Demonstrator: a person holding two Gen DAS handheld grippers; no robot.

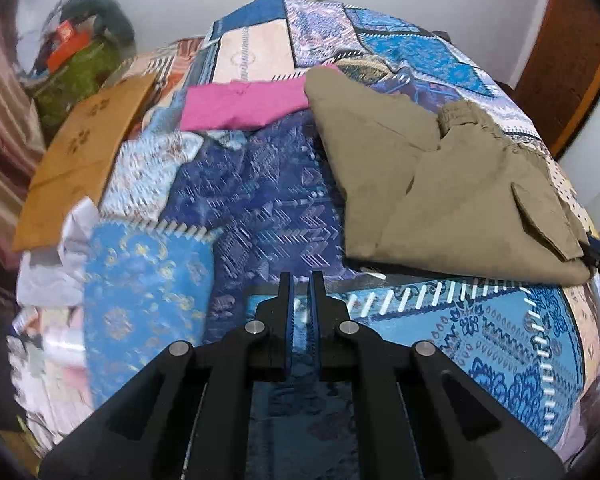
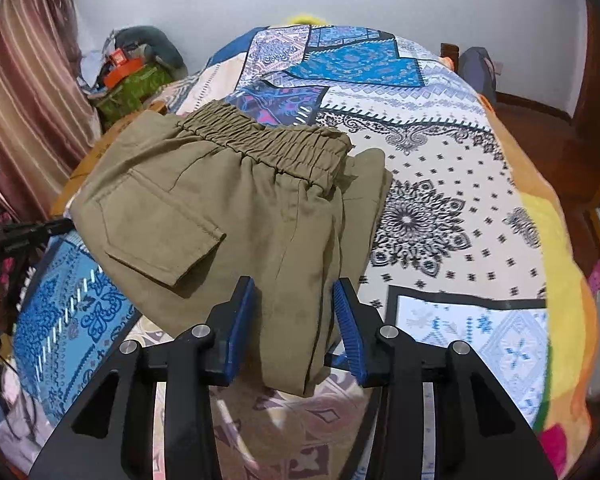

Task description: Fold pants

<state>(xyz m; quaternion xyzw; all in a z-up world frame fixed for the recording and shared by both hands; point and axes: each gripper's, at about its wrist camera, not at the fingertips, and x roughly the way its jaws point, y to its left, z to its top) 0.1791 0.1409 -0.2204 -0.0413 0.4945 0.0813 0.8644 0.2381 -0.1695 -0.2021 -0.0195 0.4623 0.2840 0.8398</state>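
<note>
pants (image 2: 228,216) folded on bedspread (image 2: 440,184) | left tool (image 1: 301,280) pressed together | right tool (image 2: 294,292) spread astride pants

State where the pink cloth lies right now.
In the left wrist view, the pink cloth lies on the patterned bedspread, upper centre, just left of the khaki pants.

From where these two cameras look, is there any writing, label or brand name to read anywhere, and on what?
Nothing legible.
Orange box on the pile by the wall: a white mark, too blurred to read.
Brown cardboard sheet: dark printed marks, blurred, not readable as words.
Khaki folded pants with elastic waistband: no visible tag or label.
Patchwork patterned bedspread: ornaments only, no text.
</note>
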